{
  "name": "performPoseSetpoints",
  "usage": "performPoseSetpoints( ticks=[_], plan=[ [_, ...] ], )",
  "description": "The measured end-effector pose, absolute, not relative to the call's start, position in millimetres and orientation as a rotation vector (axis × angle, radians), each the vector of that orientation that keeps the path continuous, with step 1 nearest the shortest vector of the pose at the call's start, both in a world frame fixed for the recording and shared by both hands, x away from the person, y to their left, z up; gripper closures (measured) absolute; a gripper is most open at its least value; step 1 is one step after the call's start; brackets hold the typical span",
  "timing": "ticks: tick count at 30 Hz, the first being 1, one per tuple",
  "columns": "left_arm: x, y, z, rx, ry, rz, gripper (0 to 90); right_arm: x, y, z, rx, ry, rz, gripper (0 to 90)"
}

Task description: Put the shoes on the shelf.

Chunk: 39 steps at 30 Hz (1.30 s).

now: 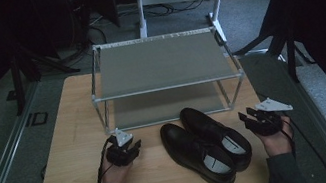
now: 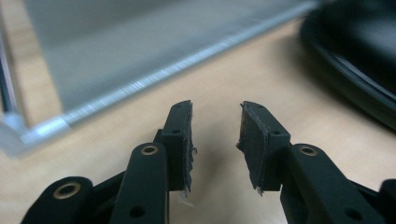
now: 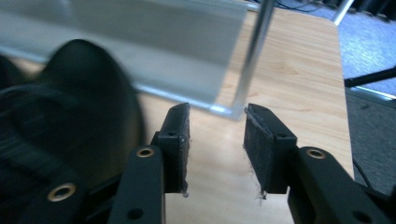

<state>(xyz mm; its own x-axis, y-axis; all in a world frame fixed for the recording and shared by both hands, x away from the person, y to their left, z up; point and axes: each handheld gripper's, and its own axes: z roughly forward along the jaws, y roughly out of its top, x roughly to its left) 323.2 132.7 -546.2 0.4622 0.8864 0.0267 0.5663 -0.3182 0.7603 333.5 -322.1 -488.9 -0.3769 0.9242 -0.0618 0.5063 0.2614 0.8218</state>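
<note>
Black shoes [image 1: 209, 149] sit between your left tongs [image 1: 131, 150] and right tongs [image 1: 250, 121], both parted, empty, flanking for pickup.

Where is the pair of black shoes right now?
In the high view, the black shoes sit side by side on the table, just in front of the rack, between the left hand-held gripper and the right hand-held gripper.

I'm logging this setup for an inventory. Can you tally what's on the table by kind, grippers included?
Black shoes: 2, left shoe and right shoe
Two-tier rack: 1
Grippers: 2, left gripper and right gripper, both open and empty
Total: 5
</note>
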Motion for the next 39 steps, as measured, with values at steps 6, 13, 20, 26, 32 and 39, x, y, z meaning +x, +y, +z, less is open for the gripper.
performPoseSetpoints(
  ticks=[6,13,20,26,32,39],
  plan=[
    [346,126,-549,2.062,1.217,0.637,64.1,374,-326,-500,1.388,1.982,1.005,60.2],
    [360,124,-551,2.071,1.236,0.651,64.2,409,-327,-501,1.416,1.962,1.053,55.8],
    [372,128,-554,2.06,1.268,0.64,65.7,427,-324,-499,1.415,1.964,1.139,62.3],
    [380,131,-556,2.062,1.296,0.63,65.7,424,-318,-500,1.381,1.972,1.127,78.7],
    [382,131,-555,2.07,1.294,0.626,65.1,418,-317,-499,1.352,1.973,1.08,79.8],
    [371,124,-552,2.081,1.254,0.589,63.1,413,-323,-497,1.372,1.986,1.078,76.4]
  ],
)
